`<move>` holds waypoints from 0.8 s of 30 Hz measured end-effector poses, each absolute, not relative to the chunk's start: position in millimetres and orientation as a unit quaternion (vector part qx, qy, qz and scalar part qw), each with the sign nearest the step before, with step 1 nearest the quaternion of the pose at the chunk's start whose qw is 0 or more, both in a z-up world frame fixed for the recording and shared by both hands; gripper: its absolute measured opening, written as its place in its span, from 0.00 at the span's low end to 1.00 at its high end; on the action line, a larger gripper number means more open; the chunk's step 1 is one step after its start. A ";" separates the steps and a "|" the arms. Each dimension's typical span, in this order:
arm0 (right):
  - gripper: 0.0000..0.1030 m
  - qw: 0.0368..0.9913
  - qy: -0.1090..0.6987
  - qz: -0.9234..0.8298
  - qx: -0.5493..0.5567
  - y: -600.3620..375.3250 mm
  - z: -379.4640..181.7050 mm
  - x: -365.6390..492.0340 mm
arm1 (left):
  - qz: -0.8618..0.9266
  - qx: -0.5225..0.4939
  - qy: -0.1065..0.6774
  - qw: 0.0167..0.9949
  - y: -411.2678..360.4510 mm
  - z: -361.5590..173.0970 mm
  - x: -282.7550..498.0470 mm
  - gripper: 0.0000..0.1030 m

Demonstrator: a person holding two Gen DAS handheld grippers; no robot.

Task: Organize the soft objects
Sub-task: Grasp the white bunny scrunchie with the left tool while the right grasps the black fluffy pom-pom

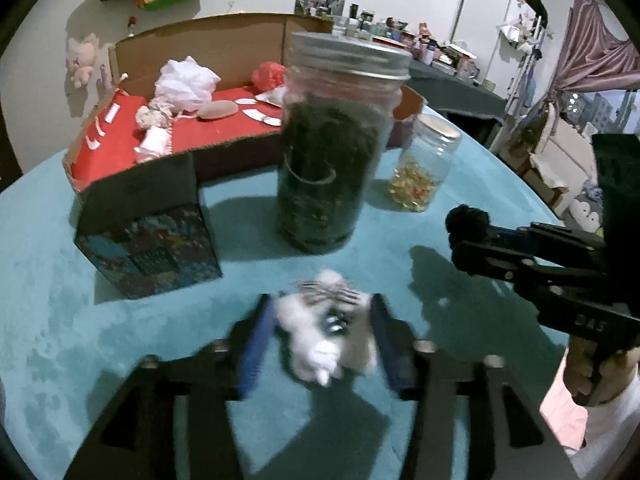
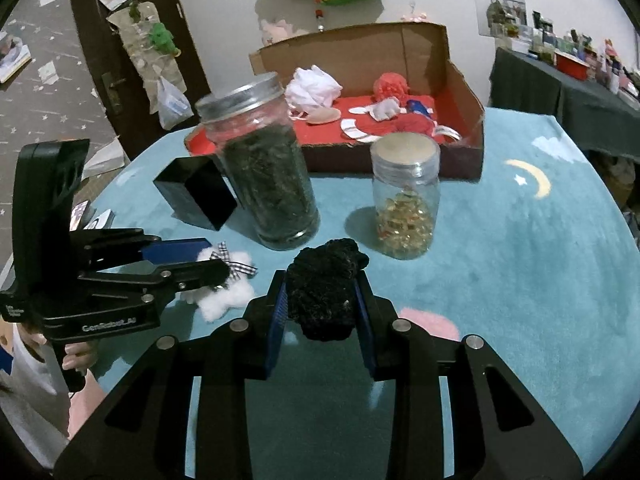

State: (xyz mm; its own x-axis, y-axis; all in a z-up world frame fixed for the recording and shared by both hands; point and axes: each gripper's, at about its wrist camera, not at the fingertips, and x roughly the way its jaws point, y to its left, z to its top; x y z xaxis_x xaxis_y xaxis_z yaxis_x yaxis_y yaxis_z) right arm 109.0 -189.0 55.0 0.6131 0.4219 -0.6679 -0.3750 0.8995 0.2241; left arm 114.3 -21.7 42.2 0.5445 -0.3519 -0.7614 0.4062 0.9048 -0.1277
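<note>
A white fluffy toy (image 1: 316, 344) with a checked bow sits between the blue pads of my left gripper (image 1: 322, 304), which is shut on it just over the teal table cover. From the right wrist view the same toy (image 2: 228, 296) shows star-shaped under the left gripper (image 2: 214, 258). My right gripper (image 2: 320, 280) is shut on a black woolly ball (image 2: 324, 292), held slightly above the table; it also shows at the right gripper (image 1: 468, 240) tips. Behind stands a cardboard box (image 1: 240, 40) (image 2: 352, 48) with a red floor holding white, red and pink soft things.
A tall lidded jar of dark leaves (image 1: 328, 168) (image 2: 268, 184) and a small jar of yellow capsules (image 1: 424, 172) (image 2: 406, 208) stand between the grippers and the cardboard box. A dark printed carton (image 1: 148, 232) (image 2: 196, 196) stands left of the tall jar.
</note>
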 end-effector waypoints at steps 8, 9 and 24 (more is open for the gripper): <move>0.36 0.898 0.398 0.184 -0.022 -190.4 37.2 100.9 | -0.216 0.057 0.428 0.876 -27.8 33.0 107.0 0.83; 0.58 0.897 0.402 0.180 -0.029 -189.6 34.8 100.9 | -0.211 0.064 0.428 0.876 -28.1 31.4 107.6 0.83; 0.30 0.896 0.409 0.174 -0.006 -198.2 27.6 107.9 | -0.216 0.097 0.403 0.884 -33.5 33.5 102.3 0.54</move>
